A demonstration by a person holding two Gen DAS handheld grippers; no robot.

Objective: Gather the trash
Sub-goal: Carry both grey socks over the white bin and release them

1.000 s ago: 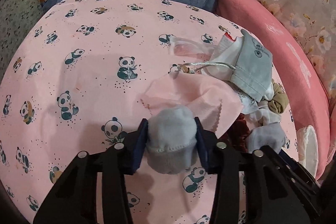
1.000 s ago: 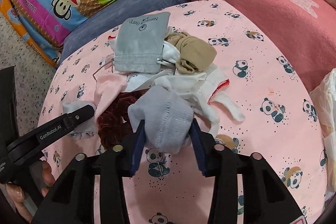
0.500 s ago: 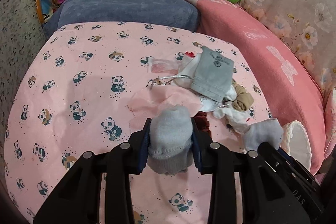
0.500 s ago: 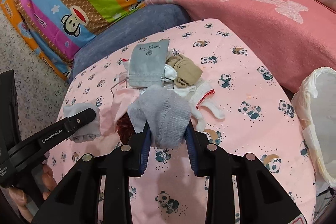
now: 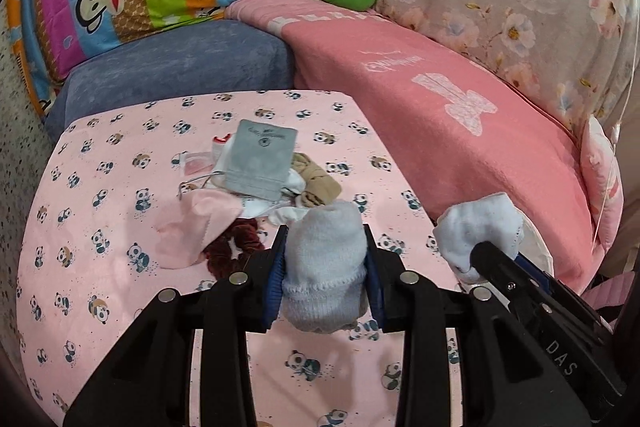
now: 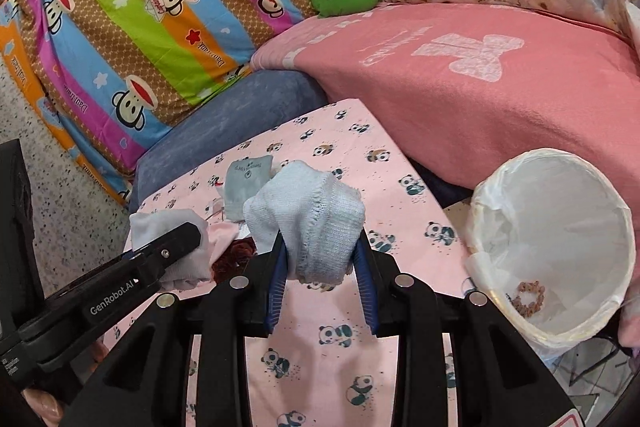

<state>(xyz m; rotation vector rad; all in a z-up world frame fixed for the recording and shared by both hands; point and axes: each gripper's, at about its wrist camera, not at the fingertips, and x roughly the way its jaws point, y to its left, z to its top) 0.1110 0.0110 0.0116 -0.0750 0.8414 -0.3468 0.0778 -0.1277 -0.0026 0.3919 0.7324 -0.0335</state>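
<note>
One scrunchie [image 6: 529, 297] inside lined bin [image 6: 494, 183]

left tool [image 6: 168, 259]: "GenRobot.AI" | right tool [image 5: 500, 259]: "DAS"

My left tongs [image 5: 325, 269] and right tongs [image 6: 322, 261] are black plastic with blue pads and silver screws — white "GenRobot.AI" lettering on one.

Speckled floor [image 6: 60, 227] beside a blue cushion [image 5: 180, 67], pink blanket [image 6: 500, 87] and striped monkey-print bedding [image 6: 160, 7].
</note>
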